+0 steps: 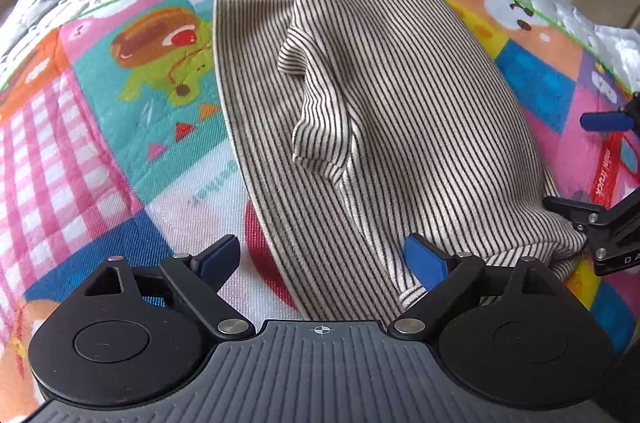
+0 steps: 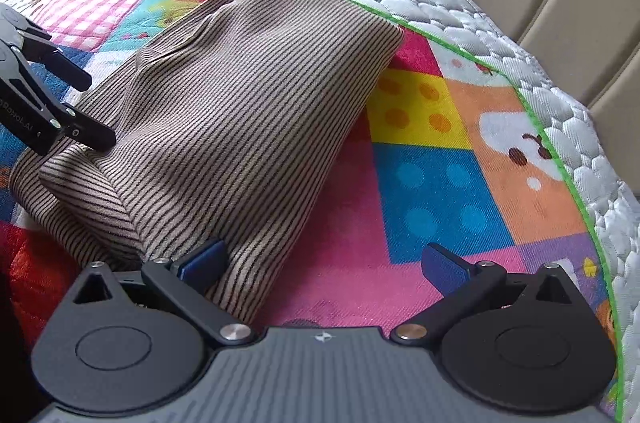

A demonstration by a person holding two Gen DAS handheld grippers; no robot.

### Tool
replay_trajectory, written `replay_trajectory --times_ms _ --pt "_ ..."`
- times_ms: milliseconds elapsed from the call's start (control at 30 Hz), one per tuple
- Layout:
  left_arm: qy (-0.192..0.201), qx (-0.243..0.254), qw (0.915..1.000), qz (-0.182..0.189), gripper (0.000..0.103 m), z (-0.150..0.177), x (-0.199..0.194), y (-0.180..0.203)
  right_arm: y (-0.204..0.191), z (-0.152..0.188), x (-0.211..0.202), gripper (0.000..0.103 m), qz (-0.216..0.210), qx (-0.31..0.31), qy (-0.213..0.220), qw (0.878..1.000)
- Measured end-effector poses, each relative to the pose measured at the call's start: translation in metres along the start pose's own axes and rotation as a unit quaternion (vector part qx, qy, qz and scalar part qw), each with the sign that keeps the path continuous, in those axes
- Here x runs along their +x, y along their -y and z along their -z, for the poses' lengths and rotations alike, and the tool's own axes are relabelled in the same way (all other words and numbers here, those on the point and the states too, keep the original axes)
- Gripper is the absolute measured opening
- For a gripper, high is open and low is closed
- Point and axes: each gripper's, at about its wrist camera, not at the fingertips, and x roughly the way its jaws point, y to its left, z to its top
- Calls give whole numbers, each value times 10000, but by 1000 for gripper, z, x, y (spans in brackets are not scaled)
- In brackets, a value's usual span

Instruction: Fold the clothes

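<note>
- The left gripper (image 1: 324, 263) is hovering at the lower middle of its view, jaws spread wide, holding nothing.
- The striped garment (image 1: 400, 111) is lying doubled over on the colourful mat (image 1: 100, 127); its flap is rumpled and needs smoothing.
- The right gripper (image 2: 332, 267) is spread too, empty.

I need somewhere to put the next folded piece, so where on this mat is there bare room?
Free: the pink and blue patch between the striped beige knit garment and the mat's green edge, and the pink checked area on its other side. Crowded: the middle, under the garment and both open claws.
</note>
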Motion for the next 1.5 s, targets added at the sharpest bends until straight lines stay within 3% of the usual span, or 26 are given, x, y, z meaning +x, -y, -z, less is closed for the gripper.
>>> replay_trajectory --times_ms 67,167,233,300,433,533,667,767,867,933,1000,1100,1233,1267,1433,1500 --pt "9 67 10000 -62 96 0 0 1 0 -3 -11 103 71 -119 270 9995" --pt "43 175 9998 -119 96 1 -1 3 8 -11 -28 103 -187 345 780 9962" --pt "62 232 9996 -146 96 1 -2 4 4 -11 -26 103 -246 248 797 9962" --pt "67 212 9997 -134 96 1 -3 3 -10 -6 -10 103 -123 -191 388 9990" --pt "180 37 9998 -4 95 -3 -8 -3 -22 0 -3 103 129 -590 391 9974" --pt "305 -345 9984 330 95 -7 -14 -15 -19 1 -5 103 114 -526 430 9976" --pt "241 -1125 9883 1001 94 -10 -13 -35 -23 1 -5 103 222 -723 472 9960" --pt "246 -1305 9835 1227 92 -13 -12 -40 -27 2 -10 103 402 -935 571 9932" --pt "387 -1527 9751 1559 90 -26 -12 -50 -33 -1 -29 102 514 -1095 976 9878" --pt "531 -1647 9690 1761 86 -40 -11 -58 -43 -4 -44 93 340 -1214 1223 9845" --pt "644 -1561 9697 1766 80 -57 -5 -64 -62 -5 -52 81 -139 -1380 1239 9826" --pt "725 -1421 9729 1674 76 -82 10 -69 -97 -4 -54 74 -693 -1893 1175 9724" --pt "808 -1436 9703 1770 77 -107 30 -73 -138 8 -29 66 -230 -2830 1095 9526" --pt "799 -1415 9700 1807 78 -112 35 -72 -140 10 -21 59 -122 -2934 1043 9502" --pt "595 -1209 9755 1738 84 -129 64 -56 -133 10 -14 56 100 -2942 1115 9492" --pt "651 -1049 9784 1656 83 -134 69 -45 -130 10 -13 46 -16 -2823 1076 9533"
